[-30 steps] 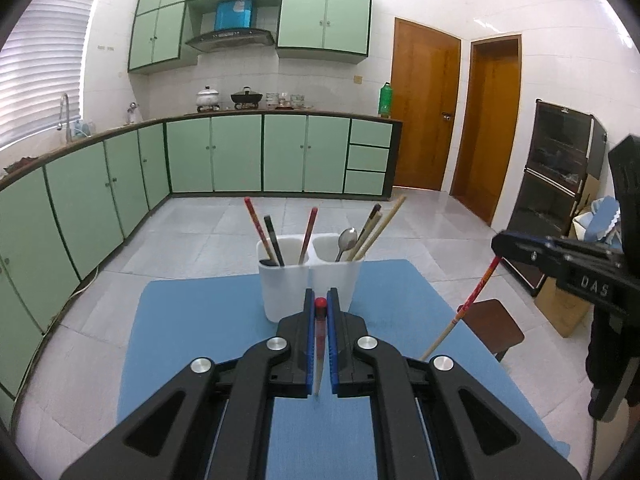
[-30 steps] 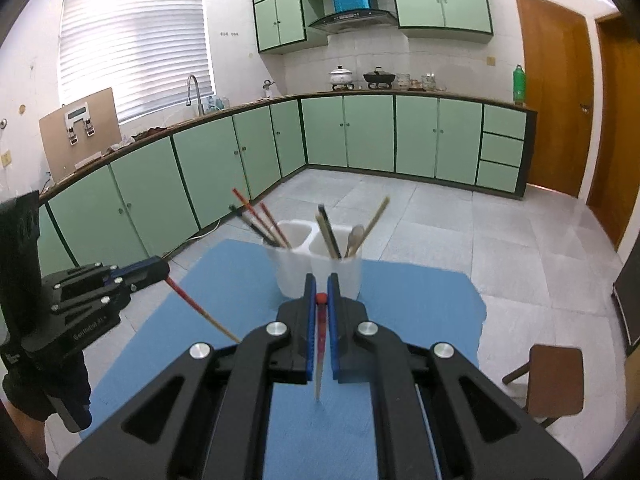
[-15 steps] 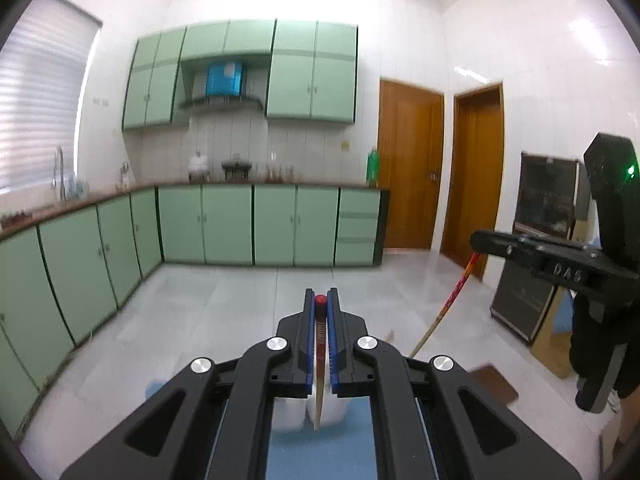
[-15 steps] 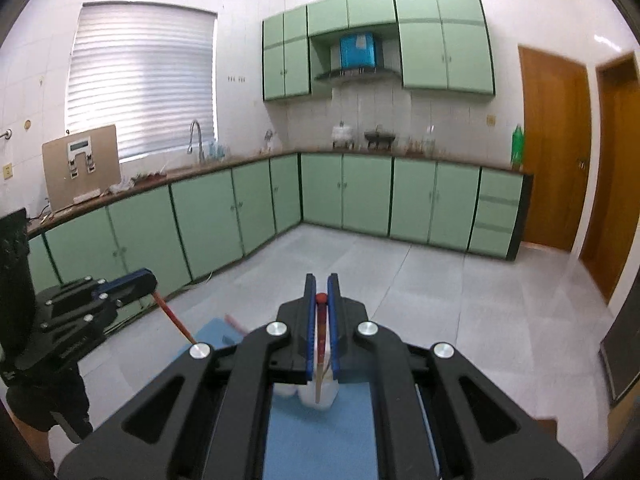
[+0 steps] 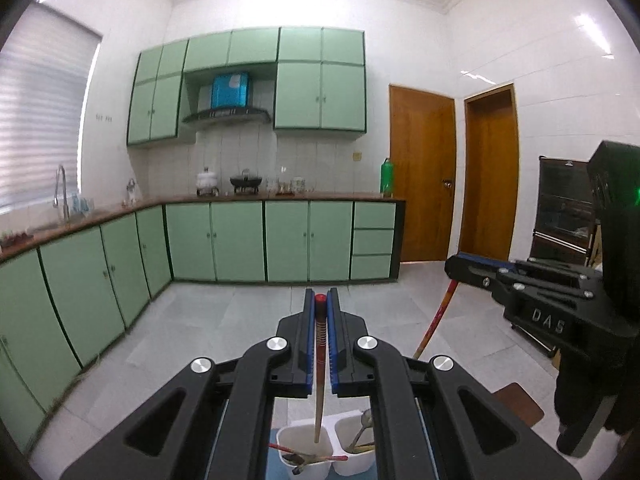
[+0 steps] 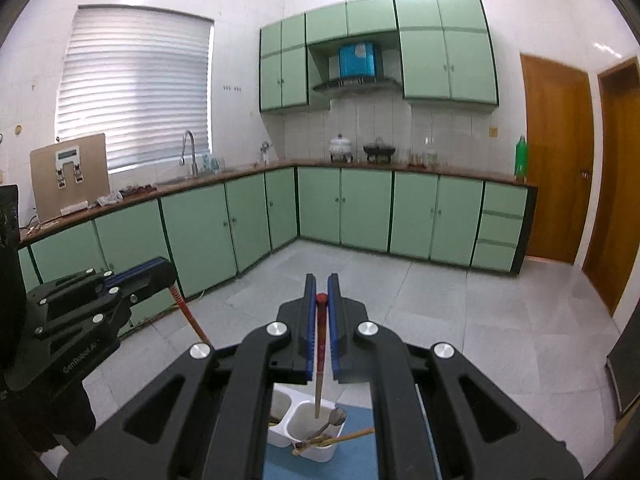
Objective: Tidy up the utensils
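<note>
My left gripper is shut on a red-topped chopstick that hangs down between its fingers. Its lower tip hovers over the left compartment of the white two-part holder, where red and dark chopsticks lie. My right gripper is shut on a second red chopstick, whose tip hangs over the holder's right compartment beside a spoon and a wooden chopstick. Each gripper shows in the other's view: the right gripper and the left gripper.
The holder stands on a blue mat, mostly hidden under the gripper bodies. A brown stool sits low on the right. Green kitchen cabinets line the far wall, with wooden doors and a dark cabinet to the right.
Both grippers have risen with their chopsticks. The holder, earlier ahead of the fingers, now sits low beneath them, with each chopstick tip over a compartment.
</note>
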A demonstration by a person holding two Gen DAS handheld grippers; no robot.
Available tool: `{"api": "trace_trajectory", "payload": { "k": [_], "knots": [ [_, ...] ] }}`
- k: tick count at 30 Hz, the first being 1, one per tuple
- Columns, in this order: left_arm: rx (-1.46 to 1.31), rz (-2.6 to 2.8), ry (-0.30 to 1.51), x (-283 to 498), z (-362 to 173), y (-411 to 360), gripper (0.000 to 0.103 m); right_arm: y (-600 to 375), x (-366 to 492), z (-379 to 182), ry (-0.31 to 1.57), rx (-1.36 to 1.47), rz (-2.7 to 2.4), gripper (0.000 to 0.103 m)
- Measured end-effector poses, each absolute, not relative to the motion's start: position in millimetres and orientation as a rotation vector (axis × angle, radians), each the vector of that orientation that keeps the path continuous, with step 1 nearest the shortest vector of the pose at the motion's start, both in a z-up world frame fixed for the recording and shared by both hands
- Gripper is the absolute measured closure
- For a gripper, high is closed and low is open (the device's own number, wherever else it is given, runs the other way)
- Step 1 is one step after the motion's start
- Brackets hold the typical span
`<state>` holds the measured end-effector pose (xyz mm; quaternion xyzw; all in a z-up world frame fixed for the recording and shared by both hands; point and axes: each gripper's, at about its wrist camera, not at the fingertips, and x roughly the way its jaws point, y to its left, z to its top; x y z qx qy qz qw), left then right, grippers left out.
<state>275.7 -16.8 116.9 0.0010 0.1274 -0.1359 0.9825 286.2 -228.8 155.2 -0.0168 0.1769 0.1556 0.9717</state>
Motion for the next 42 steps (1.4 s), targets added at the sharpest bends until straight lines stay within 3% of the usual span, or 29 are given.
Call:
{"api": "trace_trajectory", "payload": {
  "k": [8,12,14,18,21,25,29,42],
  "knots": [
    [-0.039,-0.263,0.377,313,64,-7,0.097,-212,321,101,0.501,-0.035,0.313,0.097],
    [-0.056,-0.259,0.413,319,55,-4,0.082,-206,320,89,0.534,-0.024,0.306,0.089],
    [-0.062,-0.259,0.405,314,57,-1,0.081,-209,316,90,0.528,-0.011,0.293,0.084],
    [-0.067,-0.238,0.371,298,65,6,0.062,-217,300,98,0.49,-0.006,0.249,0.061],
    [-0.066,-0.226,0.352,280,70,10,0.048,-227,278,103,0.45,-0.009,0.221,0.035],
    [-0.077,-0.211,0.333,249,68,13,0.031,-238,242,101,0.411,-0.028,0.18,0.016],
    [-0.054,-0.165,0.337,216,57,12,0.017,-242,204,89,0.404,-0.035,0.17,0.008],
    [-0.028,-0.126,0.404,131,6,-7,0.006,-247,105,32,0.464,0.071,0.218,0.005]
  ]
}}
